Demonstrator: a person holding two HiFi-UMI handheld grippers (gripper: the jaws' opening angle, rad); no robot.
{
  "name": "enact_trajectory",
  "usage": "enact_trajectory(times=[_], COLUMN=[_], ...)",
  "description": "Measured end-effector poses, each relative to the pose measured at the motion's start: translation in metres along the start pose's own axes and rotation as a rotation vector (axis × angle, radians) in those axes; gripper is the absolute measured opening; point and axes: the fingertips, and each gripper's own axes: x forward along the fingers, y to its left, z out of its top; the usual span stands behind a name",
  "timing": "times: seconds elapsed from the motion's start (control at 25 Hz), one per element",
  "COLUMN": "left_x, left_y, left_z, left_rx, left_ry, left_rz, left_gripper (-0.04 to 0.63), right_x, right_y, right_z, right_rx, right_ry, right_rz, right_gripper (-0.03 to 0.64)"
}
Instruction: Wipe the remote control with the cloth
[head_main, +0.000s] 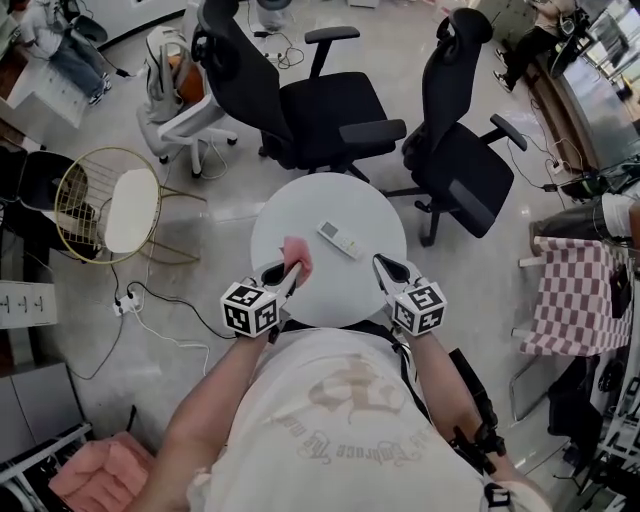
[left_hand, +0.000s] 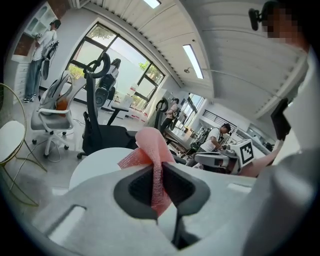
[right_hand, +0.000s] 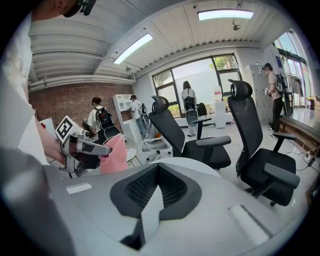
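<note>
The left tool (head_main: 289, 271) is clamped on a pink cloth (head_main: 298, 255), a fold of it pinched between the jaws and the rest bunched up past their tips. The right tool (head_main: 384, 265) is closed on nothing, its jaws together. The person holds both over the near edge of a small round white tabletop (head_main: 325, 295), one on either side.

The remote control (head_main: 339, 239), white and slim, lies flat on the tabletop just ahead of the two tools and between them: forward and to the right of the cloth-bearing left tool, forward and to the left of the empty right one. Its long axis runs on a slant, the nearer end angled toward the right tool, which looks the closer of the pair. The cloth is near the remote but apart from it. Wiping has apparently not begun; the left tool would have to carry the cloth forward and to its right to reach the remote, and the right tool looks well placed to steady it. Neither tool's own camera shows the remote.

Beyond the tabletop stand two black office chairs (head_main: 300, 105), with a gold wire chair (head_main: 100, 205) off to the left and a checked seat (head_main: 572, 295) to the right on a pale floor (head_main: 210, 215). Large windows and several people fill the room behind.
</note>
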Motion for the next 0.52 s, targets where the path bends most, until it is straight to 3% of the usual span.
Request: enact_trajectory(times=[0.52], left_x=[0.014], left_y=[-0.018], left_z=[0.000], left_rx=[0.037], left_ry=[0.020], left_rz=[-0.049], left_gripper=[0.029], right_x=[-0.015], right_y=[-0.005], right_z=[-0.009], right_rx=[0.022], right_ry=[-0.016], right_rz=[-0.035], right_gripper=[0.006])
